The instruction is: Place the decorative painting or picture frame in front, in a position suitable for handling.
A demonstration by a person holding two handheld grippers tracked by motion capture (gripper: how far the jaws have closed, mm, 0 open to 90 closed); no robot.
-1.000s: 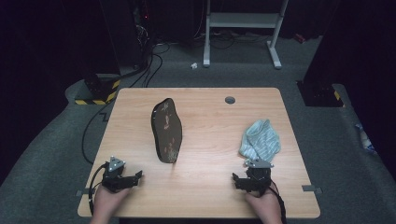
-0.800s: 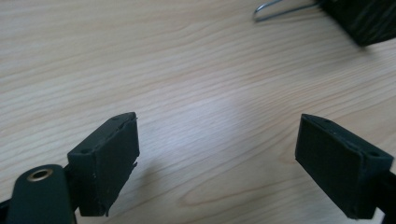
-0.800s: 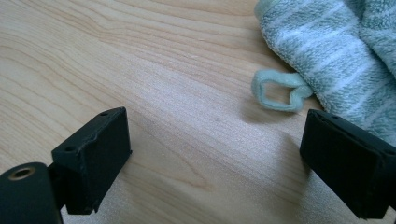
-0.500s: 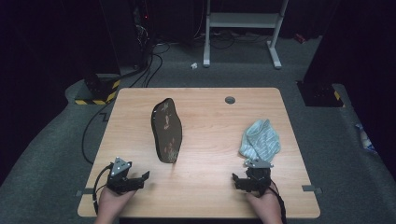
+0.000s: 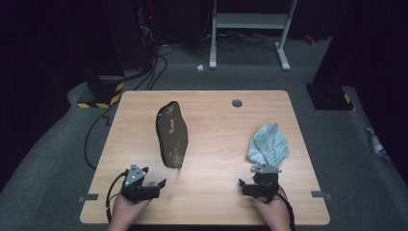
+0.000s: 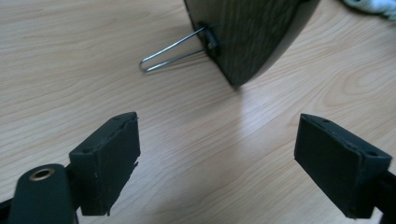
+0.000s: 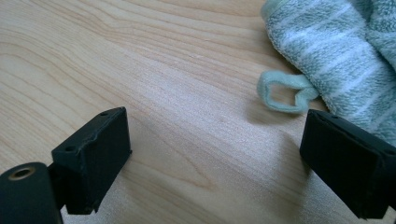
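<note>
Dark floor and cables ring our pale wooden counter (image 5: 211,139), and both our tools sit low at the near edge. Our left tool (image 5: 150,186) has its jaws spread wide, nothing between them, angled toward the dark oval plaque (image 5: 172,134) standing on edge near the middle of the counter. From the left gripper view that plaque (image 6: 247,35) sits just ahead, propped by a wire stand (image 6: 170,52) at its back. Our right tool (image 5: 250,185) is also wide apart and empty, with the striped green-and-white cloth (image 5: 268,143) crumpled just beyond it. In the right gripper view, the cloth's hanging loop (image 7: 284,91) lies near the right-hand jaw.
</note>
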